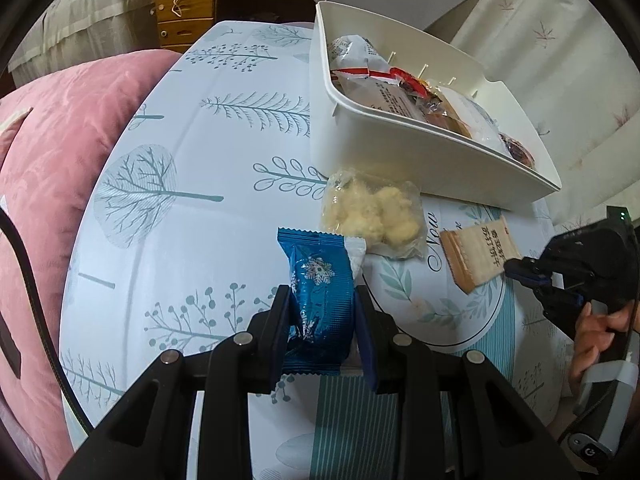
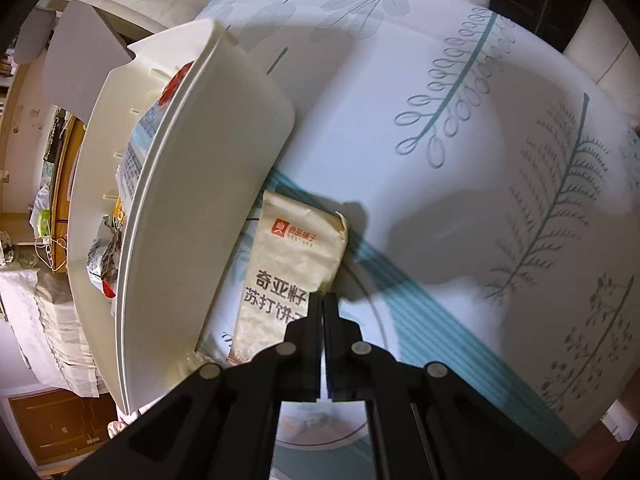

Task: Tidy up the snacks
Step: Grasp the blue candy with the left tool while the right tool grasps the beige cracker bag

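The left gripper (image 1: 322,312) is pointed steeply down and clamped, while the right gripper (image 2: 322,300) is fully closed.

Soft, even indoor light; sharp focus at centre; fisheye bending and dark corners; broad grey shadows cross the bedsheet (image 2: 460,128).

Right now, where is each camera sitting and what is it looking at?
Left wrist: sits on the left gripper, looking down at its blue snack packet, with a hand showing.
Right wrist: sits on the right gripper, looking down at the beige cracker packet.
Both show the white bin and that cracker packet.
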The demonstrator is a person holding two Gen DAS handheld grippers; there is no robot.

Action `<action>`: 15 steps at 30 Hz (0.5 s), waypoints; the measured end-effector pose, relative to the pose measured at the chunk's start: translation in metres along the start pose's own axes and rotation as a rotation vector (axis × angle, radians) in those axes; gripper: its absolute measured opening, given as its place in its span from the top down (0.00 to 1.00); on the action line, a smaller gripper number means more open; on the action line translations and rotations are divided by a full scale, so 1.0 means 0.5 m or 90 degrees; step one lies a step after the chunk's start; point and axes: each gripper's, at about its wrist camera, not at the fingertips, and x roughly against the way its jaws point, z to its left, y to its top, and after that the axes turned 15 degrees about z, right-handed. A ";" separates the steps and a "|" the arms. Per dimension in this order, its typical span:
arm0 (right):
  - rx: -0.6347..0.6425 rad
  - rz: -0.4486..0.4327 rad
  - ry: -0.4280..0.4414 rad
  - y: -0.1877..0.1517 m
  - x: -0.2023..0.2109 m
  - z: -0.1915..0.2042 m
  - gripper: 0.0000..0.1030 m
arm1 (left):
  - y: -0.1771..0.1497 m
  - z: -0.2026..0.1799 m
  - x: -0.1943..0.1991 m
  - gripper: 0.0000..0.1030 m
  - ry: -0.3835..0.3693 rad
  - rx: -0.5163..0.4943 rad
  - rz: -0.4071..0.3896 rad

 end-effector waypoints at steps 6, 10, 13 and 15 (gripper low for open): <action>0.006 0.019 0.009 0.011 0.025 -0.032 1.00 | -0.003 -0.007 -0.021 0.72 0.002 0.008 0.027; -0.007 0.039 0.009 0.030 0.047 -0.052 0.98 | -0.003 -0.012 -0.038 0.70 0.024 0.010 0.044; -0.015 0.034 0.012 0.037 0.056 -0.053 0.98 | -0.003 -0.013 -0.048 0.70 0.036 0.013 0.055; -0.011 0.032 0.012 0.038 0.062 -0.051 0.98 | -0.004 -0.013 -0.051 0.68 0.037 0.015 0.054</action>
